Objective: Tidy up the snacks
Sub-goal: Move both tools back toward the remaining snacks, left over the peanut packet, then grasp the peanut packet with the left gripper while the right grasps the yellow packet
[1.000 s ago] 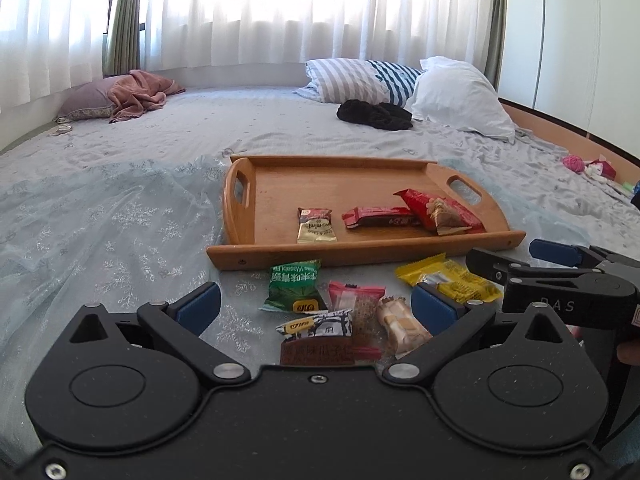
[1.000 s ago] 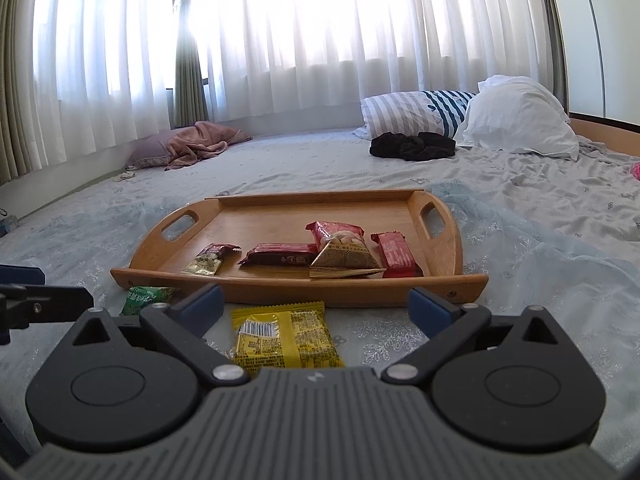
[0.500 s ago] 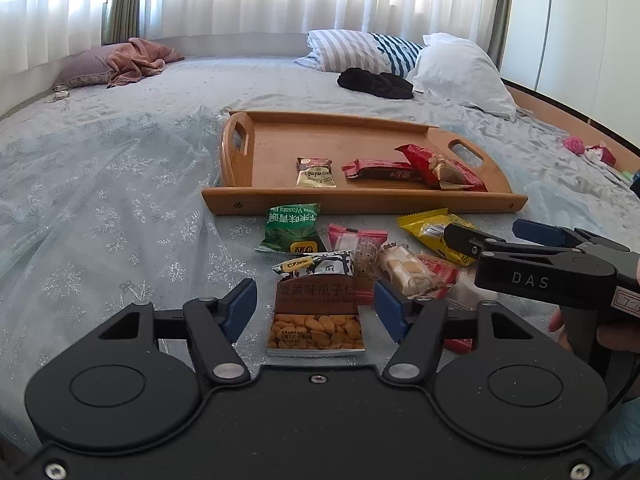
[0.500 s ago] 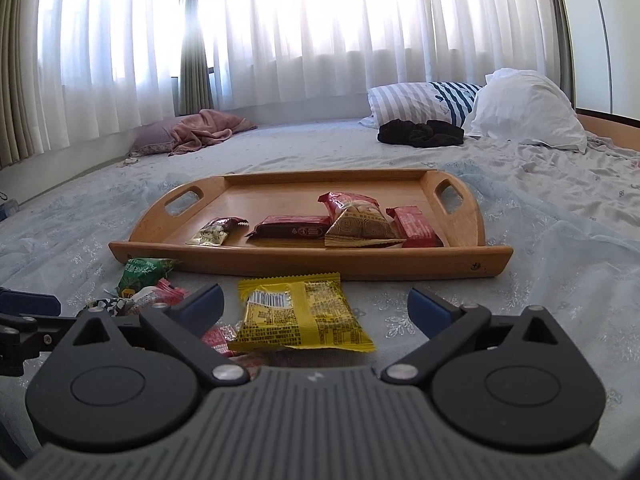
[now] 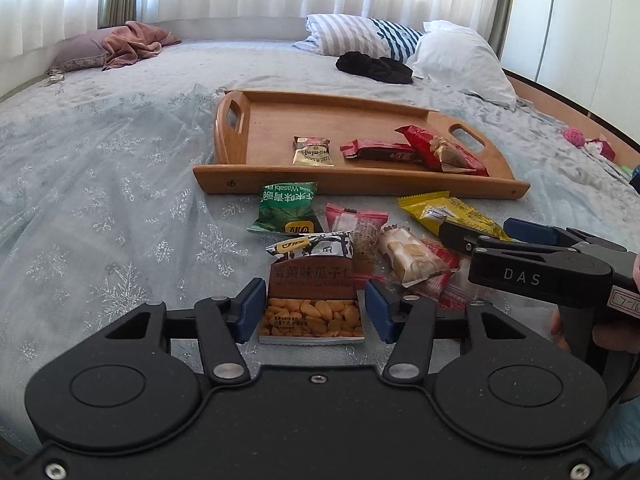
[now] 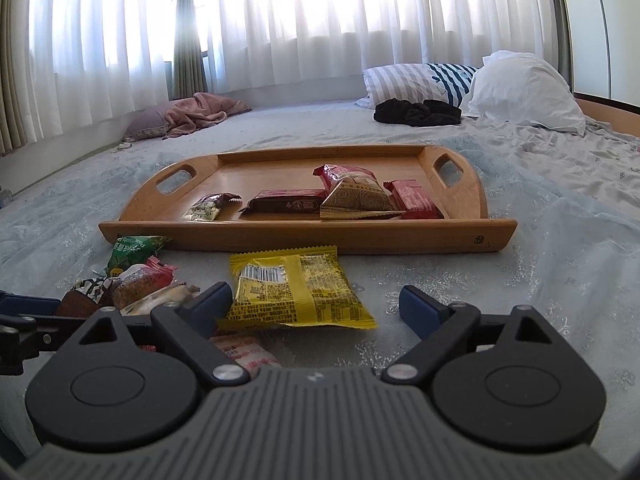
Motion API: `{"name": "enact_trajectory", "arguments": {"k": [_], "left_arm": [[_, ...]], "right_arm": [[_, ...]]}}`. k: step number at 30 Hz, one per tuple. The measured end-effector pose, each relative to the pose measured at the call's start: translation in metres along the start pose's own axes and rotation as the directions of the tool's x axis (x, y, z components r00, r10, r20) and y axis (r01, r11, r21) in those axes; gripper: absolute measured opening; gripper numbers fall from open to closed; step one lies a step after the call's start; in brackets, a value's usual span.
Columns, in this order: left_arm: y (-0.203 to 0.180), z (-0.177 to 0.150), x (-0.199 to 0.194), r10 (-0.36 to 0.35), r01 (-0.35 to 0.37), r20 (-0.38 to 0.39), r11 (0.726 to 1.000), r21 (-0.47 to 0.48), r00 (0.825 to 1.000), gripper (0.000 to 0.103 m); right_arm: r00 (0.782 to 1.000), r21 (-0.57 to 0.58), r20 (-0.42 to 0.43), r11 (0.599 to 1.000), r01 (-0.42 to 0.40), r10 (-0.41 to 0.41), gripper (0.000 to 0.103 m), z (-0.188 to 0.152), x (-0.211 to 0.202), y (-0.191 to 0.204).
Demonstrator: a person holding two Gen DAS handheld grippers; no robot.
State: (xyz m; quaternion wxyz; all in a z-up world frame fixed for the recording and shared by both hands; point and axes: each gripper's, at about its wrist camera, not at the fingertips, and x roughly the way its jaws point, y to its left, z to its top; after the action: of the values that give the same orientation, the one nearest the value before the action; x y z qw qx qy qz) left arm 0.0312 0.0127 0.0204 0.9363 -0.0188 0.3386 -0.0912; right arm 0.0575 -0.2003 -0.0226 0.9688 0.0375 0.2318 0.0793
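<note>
Snacks lie loose on a pale blue bedspread (image 5: 100, 184), just in front of a wooden tray (image 5: 272, 120) that rests on the bed. The left gripper (image 5: 314, 308) sits low over the nearest packet, a brown seed packet (image 5: 312, 292) with a clear window of yellow kernels. Its jaws are closing with the packet between them; the blue pads (image 5: 250, 308) stand right at the packet's two side edges, and it cannot be told whether they press it yet. Just beyond that packet lie a green wasabi pea packet (image 5: 286, 208), a pink wrapped bar (image 5: 356, 228) and a clear pack of pale biscuits (image 5: 408, 256), all crowded together and partly overlapping.

The right gripper (image 6: 314, 308), to the right of the left one, hangs over a yellow packet (image 6: 296, 288) that lies flat, barcode up, just short of the tray's near rail. Its jaws are closing but stand wide, the packet's near end between them, the left pad at or over the packet's edge and the right pad clear of it. A white and red wrapper (image 6: 244, 356) shows under this gripper.

Inside the tray lie a small brown and gold sachet (image 5: 314, 152), a dark red bar (image 5: 380, 151), a red and gold bag (image 6: 352, 196) and a second red bar (image 6: 414, 200), side by side along the near half.
</note>
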Motion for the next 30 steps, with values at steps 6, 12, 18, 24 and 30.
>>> {"name": "enact_trajectory", "arguments": {"k": [6,12,18,24,30], "left_arm": [[0.000,-0.001,-0.002,0.006,-0.006,0.000,1.000,0.001,1.000,0.046],[0.000,0.001,-0.005,0.005,-0.005,0.006,1.000,0.006,1.000,0.045],[0.000,0.005,-0.016,0.011,-0.011,0.032,1.000,0.004,0.999,0.044],[0.003,0.009,-0.025,0.024,-0.024,0.048,1.000,0.000,0.999,0.044],[0.007,0.015,-0.030,0.034,-0.034,0.059,0.999,-0.009,0.998,0.044]], "right_arm": [[1.000,0.001,-0.005,1.000,-0.006,0.006,0.088,0.000,0.001,0.000],[1.000,-0.032,-0.010,0.999,-0.002,0.002,0.075,-0.001,0.001,0.004],[1.000,-0.080,-0.011,0.997,0.012,-0.013,0.068,0.003,-0.002,0.011],[0.999,-0.128,0.004,0.991,0.047,-0.047,0.065,0.005,-0.008,0.019],[0.998,-0.113,0.020,0.992,0.058,-0.056,0.064,0.008,-0.019,0.017]]}}
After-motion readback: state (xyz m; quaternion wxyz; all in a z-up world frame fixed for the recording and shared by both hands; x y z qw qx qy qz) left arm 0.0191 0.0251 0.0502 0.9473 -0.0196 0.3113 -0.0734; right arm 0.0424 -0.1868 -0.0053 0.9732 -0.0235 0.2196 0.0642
